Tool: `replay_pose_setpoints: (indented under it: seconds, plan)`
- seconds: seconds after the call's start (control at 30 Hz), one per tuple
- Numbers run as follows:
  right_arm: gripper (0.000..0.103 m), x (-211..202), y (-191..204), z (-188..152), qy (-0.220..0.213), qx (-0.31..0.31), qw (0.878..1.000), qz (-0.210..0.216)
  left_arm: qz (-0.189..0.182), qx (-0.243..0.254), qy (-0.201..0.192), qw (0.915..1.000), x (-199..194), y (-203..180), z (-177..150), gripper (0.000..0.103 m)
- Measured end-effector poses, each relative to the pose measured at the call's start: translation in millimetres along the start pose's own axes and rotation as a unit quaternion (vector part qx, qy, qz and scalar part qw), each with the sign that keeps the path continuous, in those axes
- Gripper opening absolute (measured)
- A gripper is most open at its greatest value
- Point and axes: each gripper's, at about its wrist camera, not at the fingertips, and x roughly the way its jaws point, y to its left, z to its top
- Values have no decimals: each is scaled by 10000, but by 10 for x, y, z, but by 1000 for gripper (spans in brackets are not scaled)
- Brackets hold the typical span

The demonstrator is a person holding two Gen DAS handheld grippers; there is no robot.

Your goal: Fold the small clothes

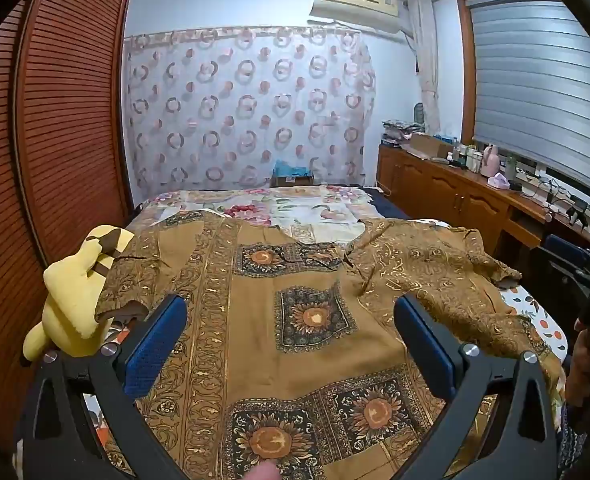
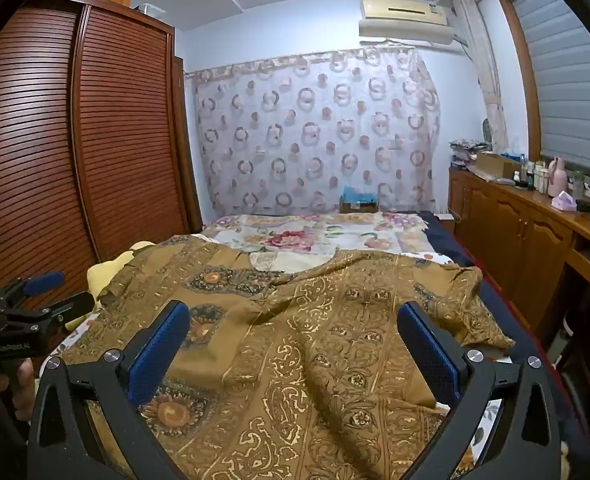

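While the brown shirt (image 1: 295, 320) lies spread on the bed (image 1: 295, 204), collar far | left tool (image 1: 291, 328) and right tool (image 2: 293, 336) both gape, empty | rumpled right side nearer my right tool.

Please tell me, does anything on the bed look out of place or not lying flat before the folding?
Yes. A yellow plush toy lies at the bed's left edge, touching the brown patterned shirt. The shirt's right side is rumpled and partly doubled over, not flat. Both the left hand-held gripper and the right hand-held gripper are open above it.
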Motion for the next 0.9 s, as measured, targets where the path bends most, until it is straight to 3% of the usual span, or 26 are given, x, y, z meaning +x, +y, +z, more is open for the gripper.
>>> replay_pose_setpoints:
  seconds: [0.9]
  plan:
    - [103,-23,58,3,46,-104,9999,-13,19,-36,-45,10000,-59,25,72,103]
